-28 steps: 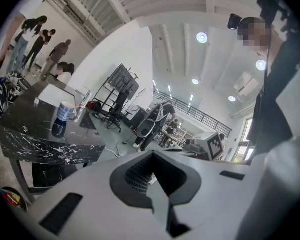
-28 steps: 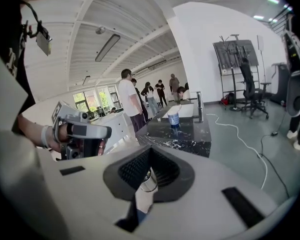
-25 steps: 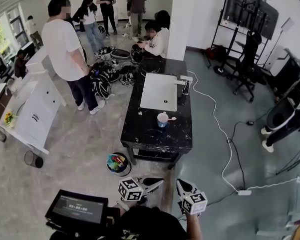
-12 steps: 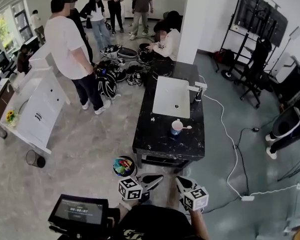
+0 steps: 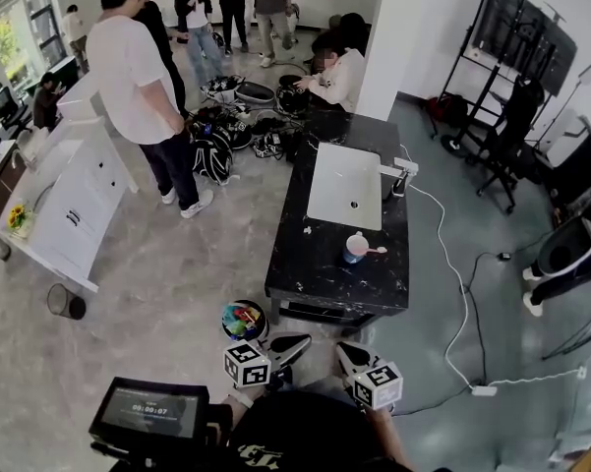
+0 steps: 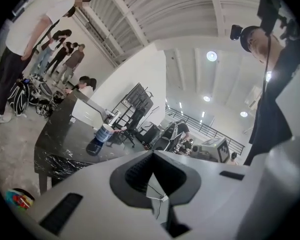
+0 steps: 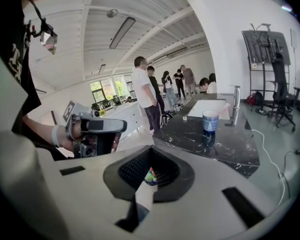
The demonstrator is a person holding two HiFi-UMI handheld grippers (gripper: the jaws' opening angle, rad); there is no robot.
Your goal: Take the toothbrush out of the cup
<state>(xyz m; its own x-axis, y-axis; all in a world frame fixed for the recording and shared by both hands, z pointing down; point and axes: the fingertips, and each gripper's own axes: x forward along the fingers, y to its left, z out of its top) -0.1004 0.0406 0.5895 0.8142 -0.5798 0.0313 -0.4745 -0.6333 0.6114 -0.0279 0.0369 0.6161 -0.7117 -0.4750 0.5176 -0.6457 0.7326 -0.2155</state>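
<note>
A blue and white cup (image 5: 354,250) stands on the near half of the black marble table (image 5: 315,268), and a pink toothbrush (image 5: 377,251) sticks out of it to the right. In the left gripper view the cup (image 6: 104,133) is far ahead; in the right gripper view the cup (image 7: 210,120) stands beside the faucet. Both grippers hang low, short of the table's near edge and well apart from the cup. My left gripper (image 5: 287,342) and right gripper (image 5: 348,354) are shut with nothing held.
A white sink basin (image 5: 346,185) with a faucet (image 5: 401,173) fills the table's far half. A bucket of colourful items (image 5: 242,321) sits at the table's near left corner. A white cable (image 5: 460,303) runs along the floor on the right. Several people (image 5: 138,77) stand at the left and back.
The head view has drawn nearer to the table, so the table and cup sit further right. Both grippers stay low and shut. The toothbrush still rests in the cup.
</note>
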